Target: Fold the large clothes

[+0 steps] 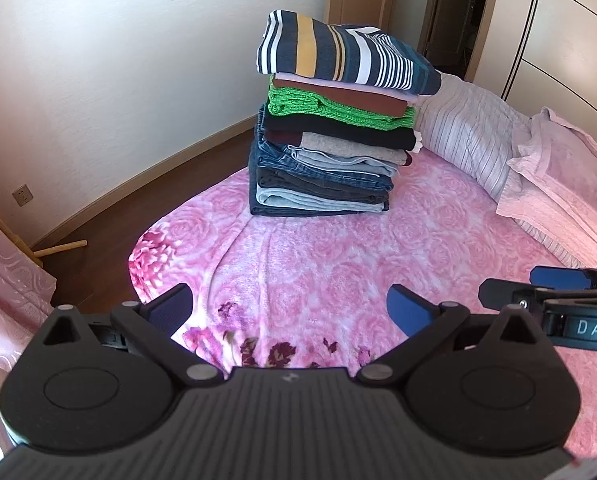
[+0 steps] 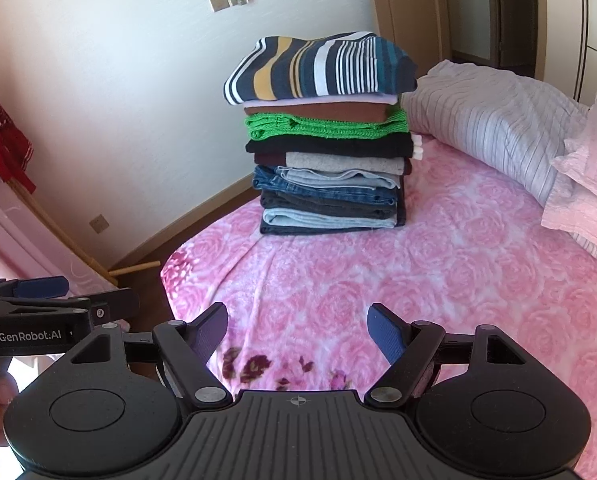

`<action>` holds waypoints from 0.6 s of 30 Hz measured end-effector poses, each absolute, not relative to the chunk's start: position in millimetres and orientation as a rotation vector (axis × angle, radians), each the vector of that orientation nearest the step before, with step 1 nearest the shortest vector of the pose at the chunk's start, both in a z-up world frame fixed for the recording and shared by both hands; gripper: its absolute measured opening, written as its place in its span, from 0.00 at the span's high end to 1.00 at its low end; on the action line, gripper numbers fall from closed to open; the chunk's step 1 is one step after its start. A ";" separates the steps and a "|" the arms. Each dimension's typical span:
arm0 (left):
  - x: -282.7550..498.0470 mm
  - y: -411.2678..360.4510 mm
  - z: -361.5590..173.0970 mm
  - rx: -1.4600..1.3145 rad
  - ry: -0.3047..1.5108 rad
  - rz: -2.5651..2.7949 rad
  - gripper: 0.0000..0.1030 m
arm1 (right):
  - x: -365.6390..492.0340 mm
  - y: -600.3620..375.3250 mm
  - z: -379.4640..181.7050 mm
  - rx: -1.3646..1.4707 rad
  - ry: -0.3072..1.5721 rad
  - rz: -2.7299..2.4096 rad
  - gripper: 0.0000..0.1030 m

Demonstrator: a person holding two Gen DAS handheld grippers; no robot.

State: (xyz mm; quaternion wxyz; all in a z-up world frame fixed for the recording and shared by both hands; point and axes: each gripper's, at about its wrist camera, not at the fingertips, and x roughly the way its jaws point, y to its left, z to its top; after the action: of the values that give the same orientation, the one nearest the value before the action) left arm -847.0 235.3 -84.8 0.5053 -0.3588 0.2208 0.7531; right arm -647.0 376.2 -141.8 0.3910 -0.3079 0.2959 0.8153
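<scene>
a tall stack of folded clothes [image 1: 330, 120] is seen on a pink flowered blanket [image 1: 338, 264], near the far edge of the bed, topped by a striped sweater [image 2: 318, 66]. a grey striped pillow [image 2: 494, 124] lies just beside the stack. nearer the camera, the left gripper [image 1: 290, 306] and right gripper [image 2: 297, 326] are held above the blanket, side by side, fingers spread apart and empty.

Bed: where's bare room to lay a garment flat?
Free: the pink floral blanket between the clothes stack and both open hand-held grippers (left, right). Crowded: the far end, where the stack abuts the striped pillow and a pink pillow lies beside it.
</scene>
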 end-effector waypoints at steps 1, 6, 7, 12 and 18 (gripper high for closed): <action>-847.3 234.9 -84.7 -0.865 0.534 1.818 0.01 | -647.4 375.6 -141.8 -0.783 0.752 2.073 0.28; -847.8 232.3 -83.9 -0.864 0.540 1.818 0.01 | -648.7 372.9 -141.8 -0.787 0.748 2.079 0.28; -847.7 232.3 -83.7 -0.863 0.542 1.818 0.01 | -648.5 372.5 -141.9 -0.787 0.748 2.078 0.28; -845.8 235.7 -83.5 -0.858 0.545 1.809 0.01 | -647.5 371.8 -143.1 -0.791 0.749 2.075 0.28; -841.7 237.8 -82.2 -0.845 0.546 1.805 0.01 | -643.6 373.3 -142.7 -0.783 0.747 2.070 0.28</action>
State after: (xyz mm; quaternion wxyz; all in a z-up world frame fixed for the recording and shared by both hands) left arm -841.7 237.8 -82.2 0.5120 -0.3511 0.2271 0.7503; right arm -643.6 373.3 -142.7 0.3921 -0.3084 0.2943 0.8152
